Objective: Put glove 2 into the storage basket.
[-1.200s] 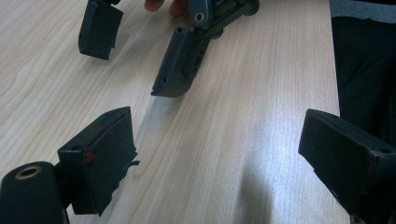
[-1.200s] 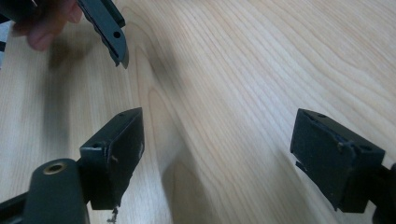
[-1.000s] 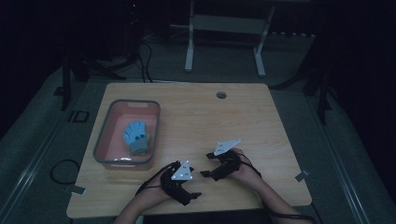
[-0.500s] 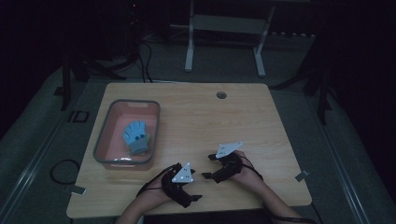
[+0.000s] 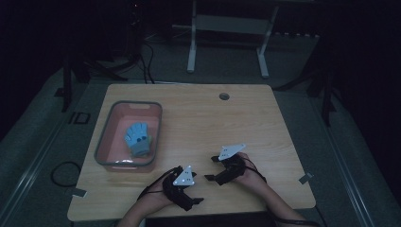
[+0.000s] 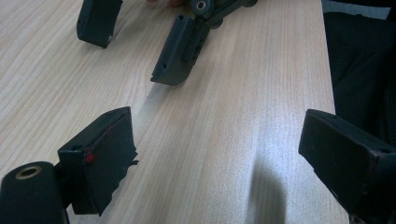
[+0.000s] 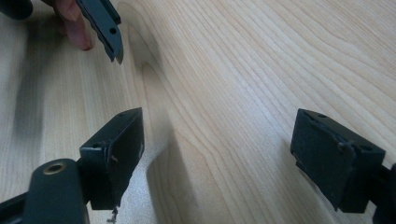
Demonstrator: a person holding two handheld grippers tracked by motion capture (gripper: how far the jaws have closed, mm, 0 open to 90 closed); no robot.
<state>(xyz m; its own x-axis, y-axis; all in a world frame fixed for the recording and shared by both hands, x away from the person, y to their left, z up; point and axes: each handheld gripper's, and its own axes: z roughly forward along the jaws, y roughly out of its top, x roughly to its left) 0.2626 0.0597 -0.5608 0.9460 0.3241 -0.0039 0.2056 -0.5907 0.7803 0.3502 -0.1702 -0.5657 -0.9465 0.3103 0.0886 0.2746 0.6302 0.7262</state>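
Observation:
On the light wooden table (image 5: pixel 236 123), near its front edge, the person's hands hold both grippers low over the wood. My left gripper (image 5: pixel 196 196) (image 6: pixel 224 158) is open, with bare wood between its jaws. My right gripper (image 5: pixel 212 169) (image 7: pixel 224 154) is open too and holds nothing. They point roughly at each other; the left gripper view shows the right gripper (image 6: pixel 137 42) farther off. At the table's left a pink bin (image 5: pixel 127 103) with a grey rim holds a light blue glove-shaped thing (image 5: pixel 138 139).
A round cable hole (image 5: pixel 224 96) sits near the table's far edge. White frame legs (image 5: pixel 191 47) stand on the floor behind, and a cable loop (image 5: pixel 61 172) lies at the left. In the left gripper view the table's edge (image 6: pixel 327 70) borders dark fabric.

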